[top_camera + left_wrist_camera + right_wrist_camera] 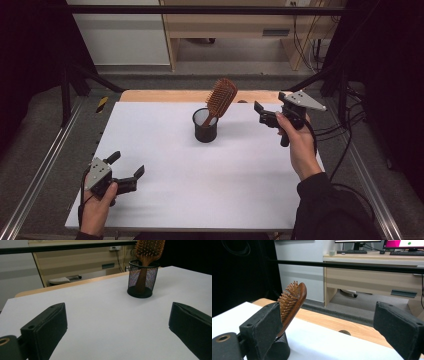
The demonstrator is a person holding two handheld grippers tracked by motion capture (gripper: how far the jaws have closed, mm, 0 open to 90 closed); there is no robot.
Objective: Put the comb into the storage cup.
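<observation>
A wooden hairbrush (221, 97) stands handle-down and tilted in a black mesh cup (205, 127) at the far middle of the white table (200, 180). My left gripper (128, 163) rests low at the near left corner, open, nothing between its jaws. In the left gripper view (117, 325) the cup (142, 281) and brush (149, 248) lie far ahead to the right. My right gripper (269, 101) is held above the table right of the cup, open and apart from it. In the right gripper view (327, 332) the brush (293, 302) and cup (278, 350) sit just behind the left jaw.
A strip of bare wood (175, 96) runs along the table's far edge. Metal frame rails (45, 165) flank both sides, and cables (345, 135) hang at the right. A desk (235, 25) stands on the floor beyond.
</observation>
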